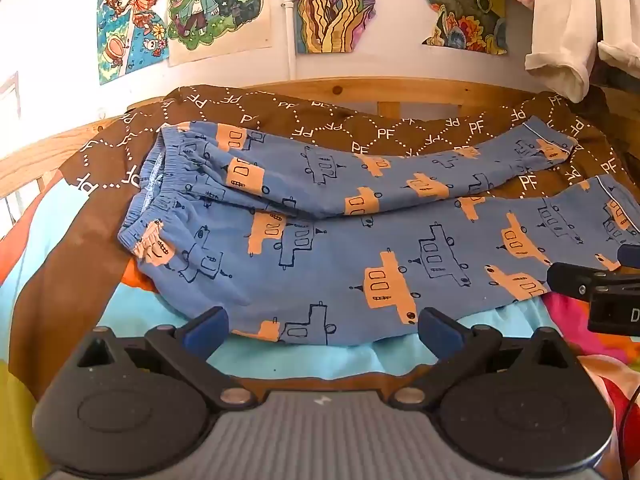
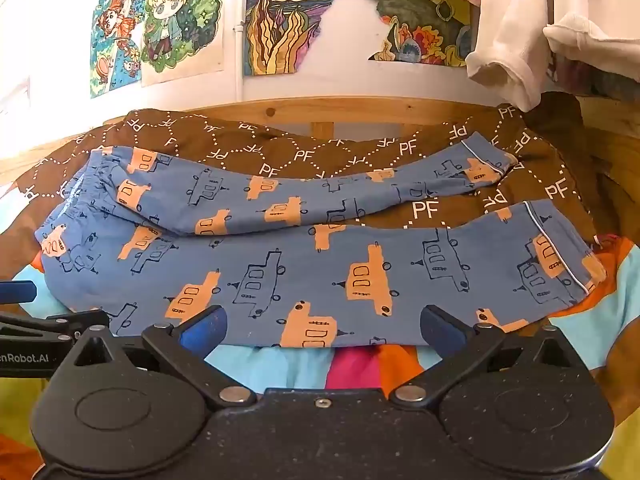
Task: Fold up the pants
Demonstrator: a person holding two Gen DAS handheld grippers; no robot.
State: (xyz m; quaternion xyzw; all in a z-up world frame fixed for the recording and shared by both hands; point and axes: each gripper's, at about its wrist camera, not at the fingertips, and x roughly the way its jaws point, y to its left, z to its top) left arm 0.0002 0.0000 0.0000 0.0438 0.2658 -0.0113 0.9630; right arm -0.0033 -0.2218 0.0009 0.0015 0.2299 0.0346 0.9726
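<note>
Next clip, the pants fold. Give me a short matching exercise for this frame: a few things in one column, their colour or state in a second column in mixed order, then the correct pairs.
Things
1. pants
2. blanket
3. left gripper
4. hanging garment

Colour or state
A. brown with white PF lettering
B. jaws wide open, nothing between them
C. cream white, draped at upper right
D. blue with orange vehicle prints, laid out flat, legs apart

Pairs: 1-D, 2-A, 3-B, 4-C

The right gripper is open and empty too.
</note>
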